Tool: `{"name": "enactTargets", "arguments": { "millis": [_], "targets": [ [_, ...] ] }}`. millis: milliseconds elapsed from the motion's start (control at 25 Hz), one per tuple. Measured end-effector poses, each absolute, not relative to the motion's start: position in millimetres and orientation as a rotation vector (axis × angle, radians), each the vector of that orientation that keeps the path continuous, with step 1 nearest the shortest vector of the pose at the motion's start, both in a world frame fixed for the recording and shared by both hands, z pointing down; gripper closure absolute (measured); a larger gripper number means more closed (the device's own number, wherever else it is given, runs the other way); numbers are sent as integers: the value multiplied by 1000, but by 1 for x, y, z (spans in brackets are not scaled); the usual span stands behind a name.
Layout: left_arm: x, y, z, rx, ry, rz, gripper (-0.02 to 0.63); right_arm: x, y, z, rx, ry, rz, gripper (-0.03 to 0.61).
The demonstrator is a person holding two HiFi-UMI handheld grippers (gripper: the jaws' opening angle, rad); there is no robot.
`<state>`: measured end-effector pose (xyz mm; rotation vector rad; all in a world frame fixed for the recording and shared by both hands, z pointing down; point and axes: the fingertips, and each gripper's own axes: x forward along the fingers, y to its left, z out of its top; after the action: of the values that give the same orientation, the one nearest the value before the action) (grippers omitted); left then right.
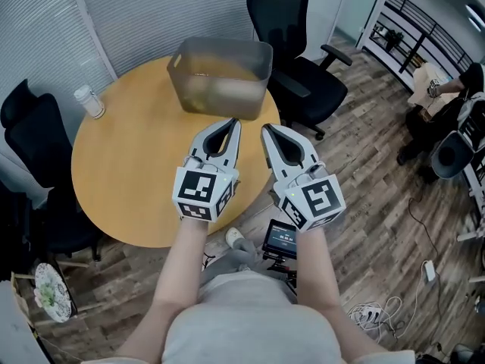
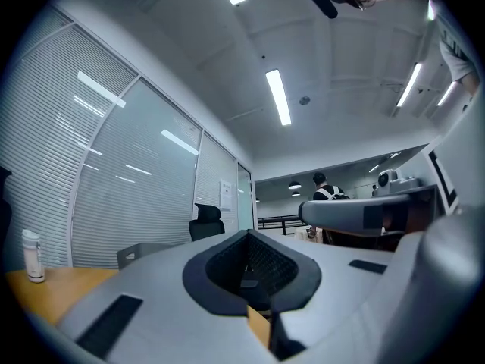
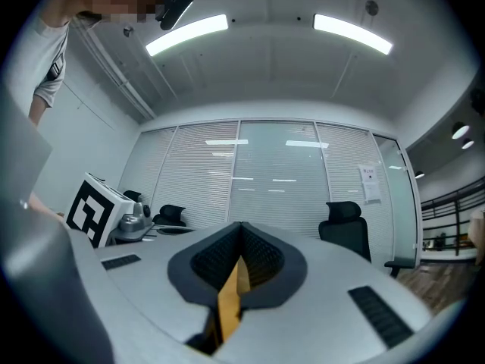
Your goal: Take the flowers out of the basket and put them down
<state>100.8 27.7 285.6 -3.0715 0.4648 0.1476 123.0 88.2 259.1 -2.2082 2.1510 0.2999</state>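
Translucent grey basket [image 1: 220, 89] on round table [image 1: 129, 173], contents indistinct, left gripper [image 1: 230, 123] and right gripper [image 1: 267, 129] pressed together, empty.

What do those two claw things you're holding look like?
The left claw and right claw are pale grey wedges that narrow to a tip, with black ridged pads inside. Each has a cube at the back, printed with black-and-white square markers. No sleeves cover the forearms; the shirt is light-coloured.
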Motion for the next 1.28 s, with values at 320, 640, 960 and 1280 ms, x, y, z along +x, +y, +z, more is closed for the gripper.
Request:
{"name": "enactTargets", "arguments": {
  "millis": [320,640,960,1280],
  "targets": [
    [131,-15,289,-3084,522,155,609,161,51,264,-2187,2170,260,554],
    [156,-57,293,-3090,581,151,610,191,12,266,-2171,2214,251,554],
    [168,-104,303,-3099,671,125,609,214,-36,273,-2129,2295,222,554],
    [175,-144,311,-3068,750,81,609,230,-77,281,-2031,2342,154,554]
  ]
}}
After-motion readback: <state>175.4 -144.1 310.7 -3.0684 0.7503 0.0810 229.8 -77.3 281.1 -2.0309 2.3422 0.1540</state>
